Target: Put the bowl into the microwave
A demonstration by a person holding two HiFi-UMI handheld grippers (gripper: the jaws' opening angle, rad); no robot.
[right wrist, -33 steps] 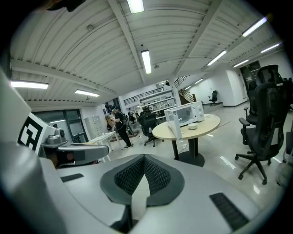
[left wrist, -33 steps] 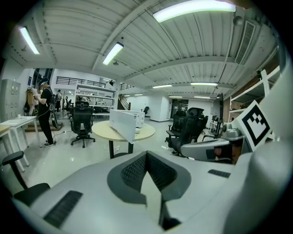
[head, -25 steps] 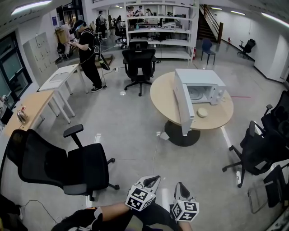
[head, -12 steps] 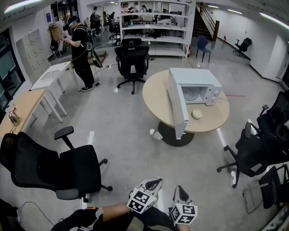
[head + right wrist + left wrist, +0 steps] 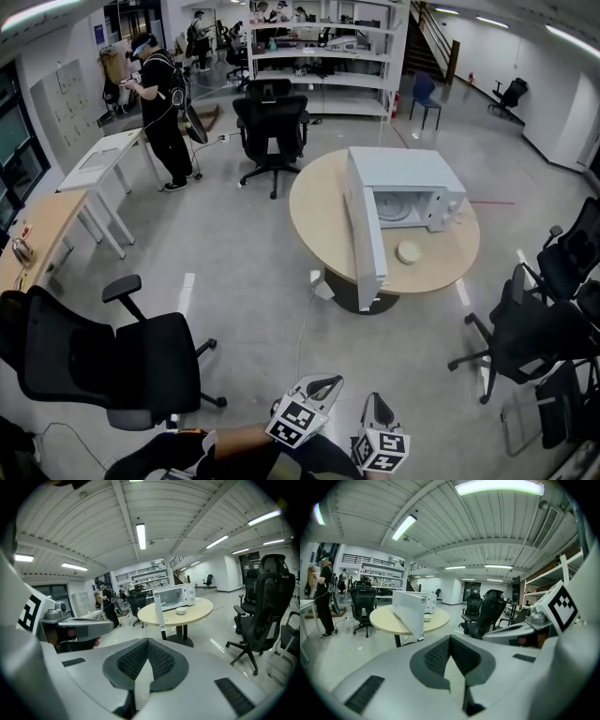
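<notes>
A small white bowl [image 5: 408, 251] sits on the round beige table [image 5: 314, 202], just in front of the white microwave [image 5: 405, 178]. The microwave door [image 5: 364, 232] stands swung wide open toward me. Both grippers are low at the bottom of the head view, far from the table. The left gripper [image 5: 317, 383] and the right gripper [image 5: 377, 404] are shut and hold nothing. Over the shut jaws of the left gripper [image 5: 450, 640], the bowl [image 5: 427, 618] and microwave [image 5: 421, 603] show small and distant. Past the right gripper [image 5: 147, 641] lie the bowl [image 5: 181, 611] and microwave [image 5: 177, 596].
A black office chair [image 5: 117, 361] stands at the near left, more black chairs [image 5: 539, 333] crowd the right, and another chair [image 5: 272, 122] is behind the table. A person [image 5: 161, 103] stands by the desks [image 5: 98, 159] at the far left. Shelves [image 5: 323, 52] line the back.
The head view has drifted toward the table, so the microwave and bowl look slightly larger and lower. Both grippers stay shut at the bottom.
</notes>
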